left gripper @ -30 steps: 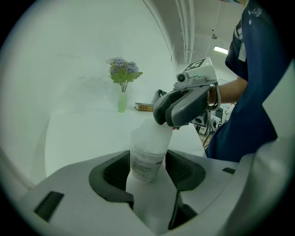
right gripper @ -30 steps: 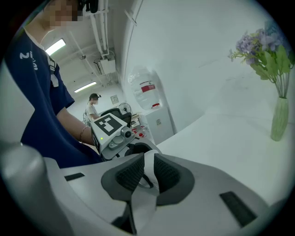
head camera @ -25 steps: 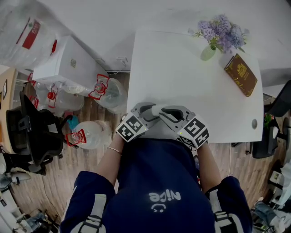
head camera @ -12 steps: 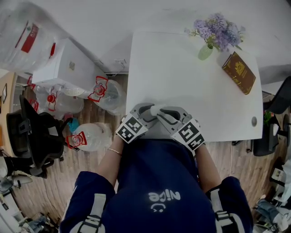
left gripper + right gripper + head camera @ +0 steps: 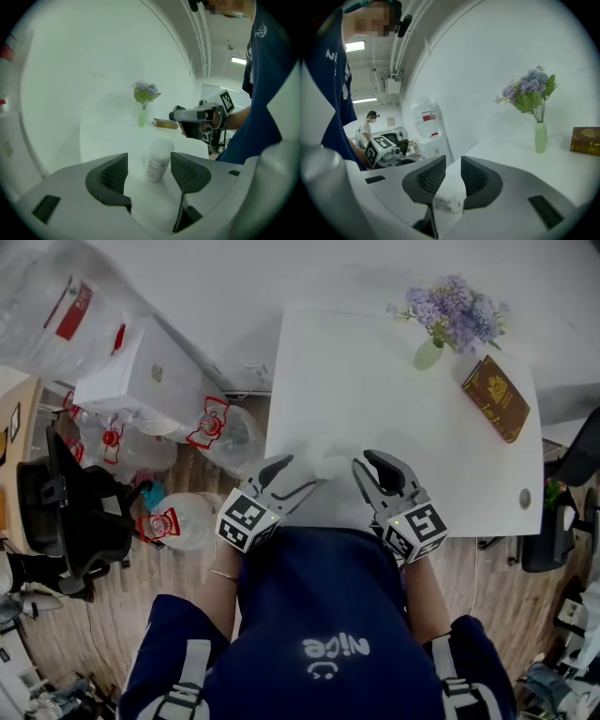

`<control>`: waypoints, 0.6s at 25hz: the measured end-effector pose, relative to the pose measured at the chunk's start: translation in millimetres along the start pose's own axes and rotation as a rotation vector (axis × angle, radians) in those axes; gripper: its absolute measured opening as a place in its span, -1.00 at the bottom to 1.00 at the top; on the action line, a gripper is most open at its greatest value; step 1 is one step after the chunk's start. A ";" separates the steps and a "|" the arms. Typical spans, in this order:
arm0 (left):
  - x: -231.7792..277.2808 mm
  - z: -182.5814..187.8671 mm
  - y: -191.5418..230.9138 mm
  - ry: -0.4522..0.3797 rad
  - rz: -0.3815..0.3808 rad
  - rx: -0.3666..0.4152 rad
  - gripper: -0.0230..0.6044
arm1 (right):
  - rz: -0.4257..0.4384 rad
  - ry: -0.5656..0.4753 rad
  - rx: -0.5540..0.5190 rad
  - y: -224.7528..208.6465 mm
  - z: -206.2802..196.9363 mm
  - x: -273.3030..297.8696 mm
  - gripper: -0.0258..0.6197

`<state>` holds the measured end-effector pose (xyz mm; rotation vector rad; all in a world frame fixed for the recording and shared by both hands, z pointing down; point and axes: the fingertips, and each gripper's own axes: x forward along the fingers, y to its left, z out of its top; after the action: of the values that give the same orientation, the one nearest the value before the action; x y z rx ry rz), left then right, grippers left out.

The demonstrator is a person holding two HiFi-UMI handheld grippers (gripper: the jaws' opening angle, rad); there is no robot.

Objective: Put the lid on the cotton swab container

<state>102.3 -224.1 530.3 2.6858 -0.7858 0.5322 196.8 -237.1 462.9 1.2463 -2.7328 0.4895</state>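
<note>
The cotton swab container (image 5: 333, 466) is a small white tub with a frosted lid on top. It stands upright near the front edge of the white table (image 5: 375, 371). In the left gripper view the container (image 5: 158, 160) stands just beyond my left gripper (image 5: 149, 171). Those jaws are opening wide, with nothing between the pads. In the head view my left gripper (image 5: 302, 474) is left of the tub and my right gripper (image 5: 367, 467) is right of it, both clear of it. My right gripper (image 5: 453, 176) keeps a narrow gap, through which the container (image 5: 449, 202) shows.
A green vase of purple flowers (image 5: 448, 320) and a brown book (image 5: 496, 395) stand at the table's far right. Water jugs (image 5: 192, 517), a white box (image 5: 141, 381) and an office chair (image 5: 70, 512) are on the floor to the left.
Both grippers were together on the container at the table's front. They have drawn apart, left one leftward, right one rightward, and the container stands free between them.
</note>
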 end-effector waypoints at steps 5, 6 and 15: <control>-34.5 39.7 6.7 -0.174 0.116 -0.081 0.00 | -0.180 -0.061 0.024 -29.6 -1.4 -35.2 -0.64; -39.5 46.0 6.4 -0.209 0.128 -0.098 0.00 | -0.209 -0.065 0.027 -33.7 -3.7 -41.8 -0.64; -37.9 57.3 -11.8 -0.251 0.122 -0.064 0.00 | -0.275 -0.060 0.022 -41.0 -18.8 -63.7 -0.64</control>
<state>94.4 -218.7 461.3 2.6896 -1.0199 0.1927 268.8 -210.3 476.9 1.6340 -2.5491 0.4591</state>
